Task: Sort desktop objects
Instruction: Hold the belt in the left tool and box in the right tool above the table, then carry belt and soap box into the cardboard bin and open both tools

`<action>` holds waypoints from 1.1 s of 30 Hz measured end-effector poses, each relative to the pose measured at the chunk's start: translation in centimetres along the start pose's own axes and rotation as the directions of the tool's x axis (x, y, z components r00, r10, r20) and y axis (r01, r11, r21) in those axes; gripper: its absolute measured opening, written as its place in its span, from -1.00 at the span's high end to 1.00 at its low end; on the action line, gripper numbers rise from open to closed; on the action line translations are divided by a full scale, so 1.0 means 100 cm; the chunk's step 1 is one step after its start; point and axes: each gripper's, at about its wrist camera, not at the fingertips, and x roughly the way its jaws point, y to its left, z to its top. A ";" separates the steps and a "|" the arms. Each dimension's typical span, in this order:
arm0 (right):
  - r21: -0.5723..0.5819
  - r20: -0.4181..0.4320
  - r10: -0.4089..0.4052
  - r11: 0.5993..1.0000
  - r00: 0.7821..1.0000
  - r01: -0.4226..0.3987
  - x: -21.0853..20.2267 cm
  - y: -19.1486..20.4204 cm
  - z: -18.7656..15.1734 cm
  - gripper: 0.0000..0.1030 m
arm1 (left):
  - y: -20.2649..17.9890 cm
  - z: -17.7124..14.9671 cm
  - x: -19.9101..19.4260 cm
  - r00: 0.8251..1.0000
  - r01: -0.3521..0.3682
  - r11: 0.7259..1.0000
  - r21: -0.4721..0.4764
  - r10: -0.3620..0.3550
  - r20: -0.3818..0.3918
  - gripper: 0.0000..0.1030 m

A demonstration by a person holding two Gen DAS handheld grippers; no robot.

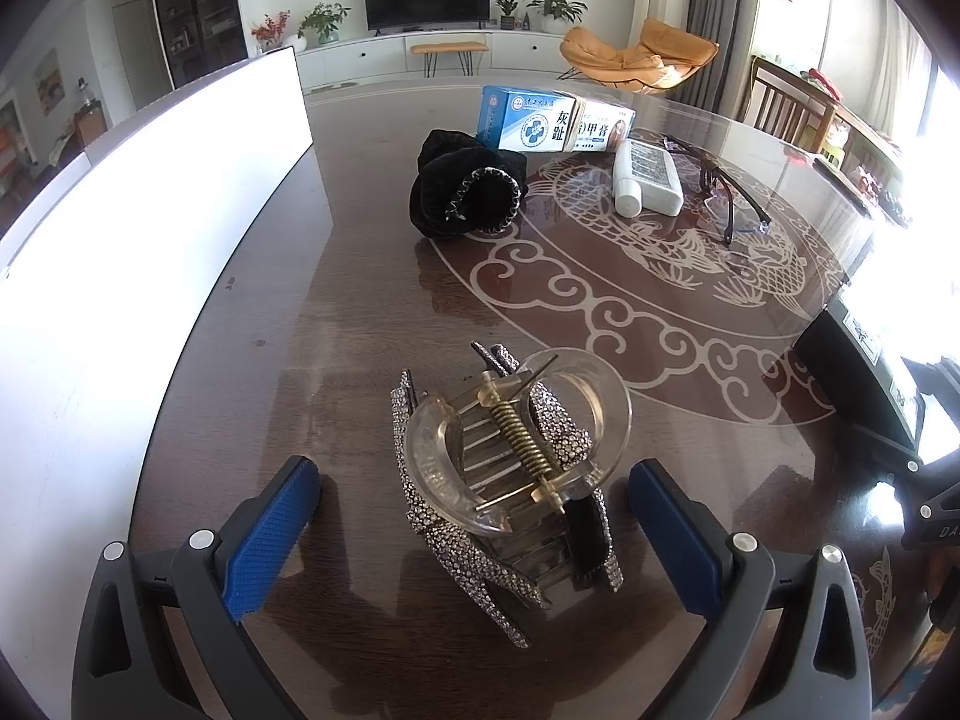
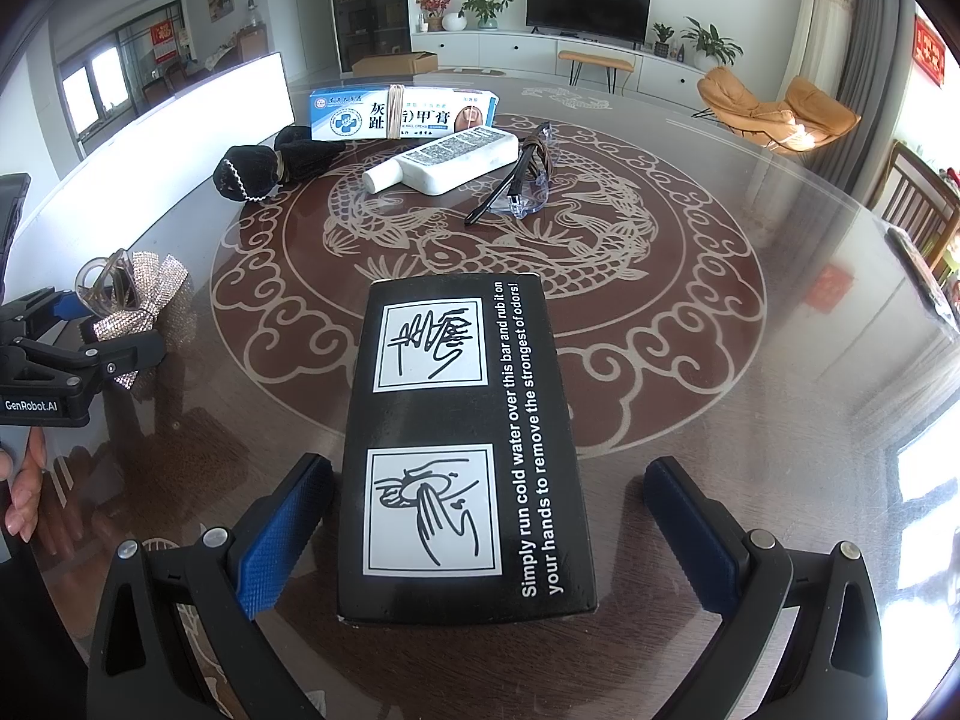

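A rhinestone hair claw clip with a clear plastic body lies on the table between the wide-apart blue pads of my left gripper, which is open and not touching it. The same clip shows at the left of the right wrist view, beside the left gripper. A black box with white hand-washing pictures lies between the pads of my open right gripper, with gaps on both sides. Farther back lie a black scrunchie, a blue-and-white medicine box, a white bottle and safety glasses.
A tall white board stands along the table's left side. The brown glass-topped table carries a fish and cloud pattern. A black box edge lies at the right of the left wrist view. Wooden chairs stand beyond the far right edge.
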 end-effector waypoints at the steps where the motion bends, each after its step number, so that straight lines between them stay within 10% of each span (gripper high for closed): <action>1: 0.000 0.000 0.000 1.000 1.000 0.000 0.000 0.000 0.000 -1.00 | 0.000 0.000 0.000 1.000 0.000 1.000 -0.002 0.000 0.000 -1.00; 21: 0.000 0.000 0.000 1.000 1.000 0.000 0.000 0.000 0.000 -1.00 | -0.004 0.002 0.002 1.000 -0.015 1.000 0.004 0.015 0.004 -1.00; 25: -0.006 -0.009 0.006 1.000 1.000 -0.007 0.002 0.001 0.003 -1.00 | -0.007 0.002 -0.006 0.998 0.015 1.000 0.026 -0.017 0.058 -0.06; 29: -0.036 -0.002 0.028 0.999 1.000 -0.028 -0.001 0.010 0.012 -0.15 | -0.007 0.001 -0.012 0.994 0.077 0.997 0.013 -0.078 0.077 -0.01; 33: 0.003 -0.053 0.054 0.999 0.997 -0.054 -0.004 0.012 0.019 -0.15 | 0.013 -0.002 -0.044 0.963 0.205 0.976 -0.071 -0.189 0.193 -0.01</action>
